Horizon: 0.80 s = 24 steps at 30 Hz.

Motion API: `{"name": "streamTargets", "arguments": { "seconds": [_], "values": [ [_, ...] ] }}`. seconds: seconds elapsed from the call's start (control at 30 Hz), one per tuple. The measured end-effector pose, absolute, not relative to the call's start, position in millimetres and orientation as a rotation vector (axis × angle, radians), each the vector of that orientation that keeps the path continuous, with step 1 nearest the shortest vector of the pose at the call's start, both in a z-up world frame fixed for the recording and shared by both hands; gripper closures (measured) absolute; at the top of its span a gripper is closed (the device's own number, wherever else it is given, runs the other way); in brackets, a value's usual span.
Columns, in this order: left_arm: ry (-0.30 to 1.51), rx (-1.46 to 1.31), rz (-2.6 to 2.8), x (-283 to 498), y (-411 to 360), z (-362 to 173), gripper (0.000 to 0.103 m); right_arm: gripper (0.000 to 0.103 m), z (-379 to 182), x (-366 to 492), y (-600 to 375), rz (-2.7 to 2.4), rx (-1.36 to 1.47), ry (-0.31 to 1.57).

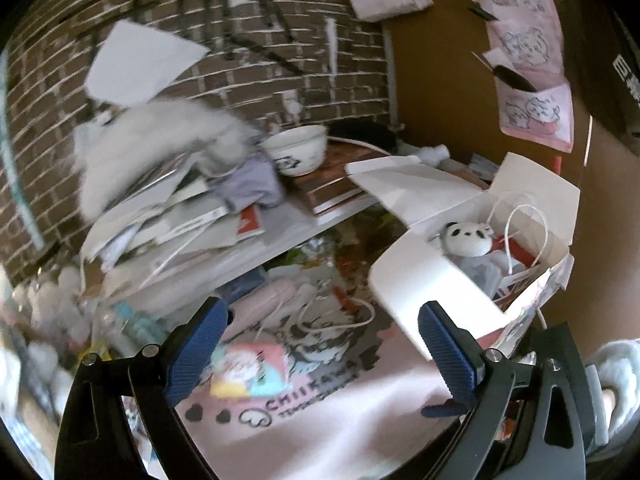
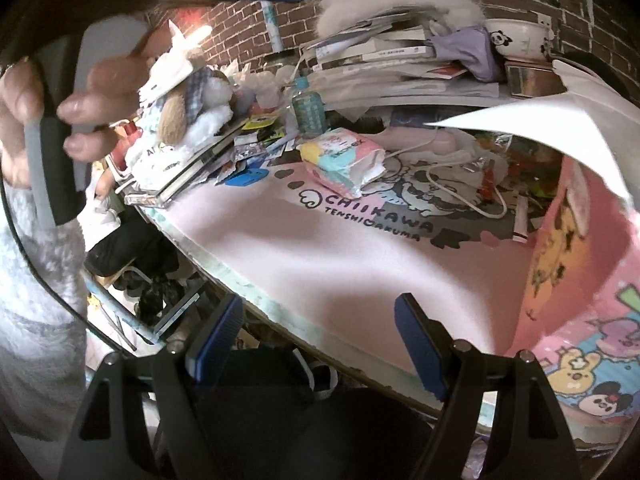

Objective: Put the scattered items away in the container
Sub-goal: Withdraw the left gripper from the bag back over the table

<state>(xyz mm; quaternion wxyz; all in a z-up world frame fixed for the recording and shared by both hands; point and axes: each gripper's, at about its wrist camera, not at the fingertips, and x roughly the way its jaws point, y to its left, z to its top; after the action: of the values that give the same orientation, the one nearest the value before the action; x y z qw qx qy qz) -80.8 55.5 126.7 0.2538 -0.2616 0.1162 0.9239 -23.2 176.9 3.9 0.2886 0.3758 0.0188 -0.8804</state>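
An open white cardboard box (image 1: 424, 284) with cartoon-printed sides stands at the right of the pink desk mat (image 1: 344, 412); it holds a panda plush (image 1: 466, 238) and white cord. Its pink printed side (image 2: 592, 280) fills the right of the right wrist view. My left gripper (image 1: 324, 352) is open and empty above the mat, left of the box. My right gripper (image 2: 320, 340) is open and empty at the mat's (image 2: 360, 256) near edge. A pastel tissue pack (image 2: 344, 160) and a white cable (image 2: 464, 196) lie on the mat. A pink case (image 1: 260, 304) lies behind.
A shelf carries stacked books and papers (image 2: 380, 64), a purple cloth (image 2: 468, 54), a white fluffy item (image 1: 160, 148) and a panda bowl (image 1: 298, 150). A plush toy (image 2: 192, 108) and a water bottle (image 2: 308, 108) stand at the left. A brick wall is behind.
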Motion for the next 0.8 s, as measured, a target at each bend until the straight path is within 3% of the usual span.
{"name": "streamTargets", "arguments": {
  "seconds": [0.13,0.23,0.33,0.8],
  "values": [
    [0.207,-0.724,2.538,-72,21,112,0.007,0.027,2,-26,161,-2.351,1.008,0.082],
    [0.125,-0.745,2.579,-64,-8,95,0.006,0.021,1,-28,147,-2.369,0.998,0.121],
    [0.114,-0.777,2.655,-61,-27,79,0.002,0.019,1,-33,133,-2.392,0.983,0.166],
    [-0.001,-0.803,2.805,-37,-84,36,0.001,0.019,-1,-94,77,-2.579,0.965,0.455]
  ]
}}
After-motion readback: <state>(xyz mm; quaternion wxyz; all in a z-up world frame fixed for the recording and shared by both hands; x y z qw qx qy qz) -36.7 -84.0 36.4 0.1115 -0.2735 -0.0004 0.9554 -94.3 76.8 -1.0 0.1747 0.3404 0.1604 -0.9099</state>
